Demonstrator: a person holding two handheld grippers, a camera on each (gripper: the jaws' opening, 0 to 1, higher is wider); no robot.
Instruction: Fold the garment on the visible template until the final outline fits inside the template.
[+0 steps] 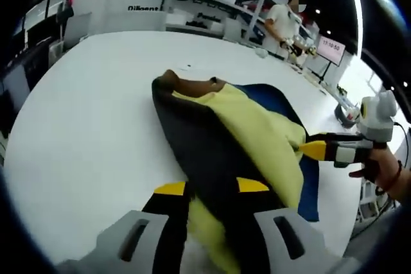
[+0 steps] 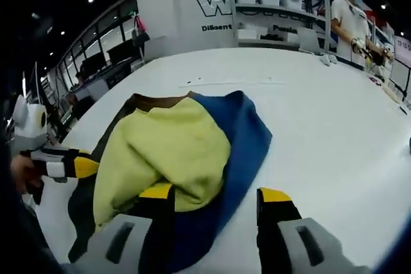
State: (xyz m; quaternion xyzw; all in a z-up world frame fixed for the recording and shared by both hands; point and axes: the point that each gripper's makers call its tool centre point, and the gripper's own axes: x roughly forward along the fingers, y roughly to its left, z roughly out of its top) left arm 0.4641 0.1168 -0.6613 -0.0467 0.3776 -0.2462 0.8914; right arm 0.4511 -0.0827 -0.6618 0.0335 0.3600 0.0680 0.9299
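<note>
- On the white worktop [image 1: 83, 133], toward its middle, your garment [image 1: 225, 139] lies in a loose heap: a pale yellow layer on top, black fabric along one side, blue along the other, and a brown collar band at the end farthest from you.
- Your left gripper [image 1: 212, 187] sits at the near end of the garment in the left gripper view; black fabric runs down between its yellow-tipped jaws, which stand close about it, so it appears clamped on that black edge.
- Your right gripper [image 2: 215, 194], in the right gripper view, has its jaws spread apart; the blue edge and a bulge of the yellow layer lie between and over the left jaw, while the right jaw rests on bare worktop beside the cloth.
- From the left gripper view, your other gripper comes in from the right, its yellow tip touching the yellow-and-blue side of the garment, with your hand [image 1: 384, 170] behind it.
- From the right gripper view, the opposite gripper enters from the left, at the black side of the garment.
- Beyond the far edge of the worktop stand shelves [image 2: 276, 4] with white bins, and a person [image 2: 350, 20] in a white top is beside them.
</note>
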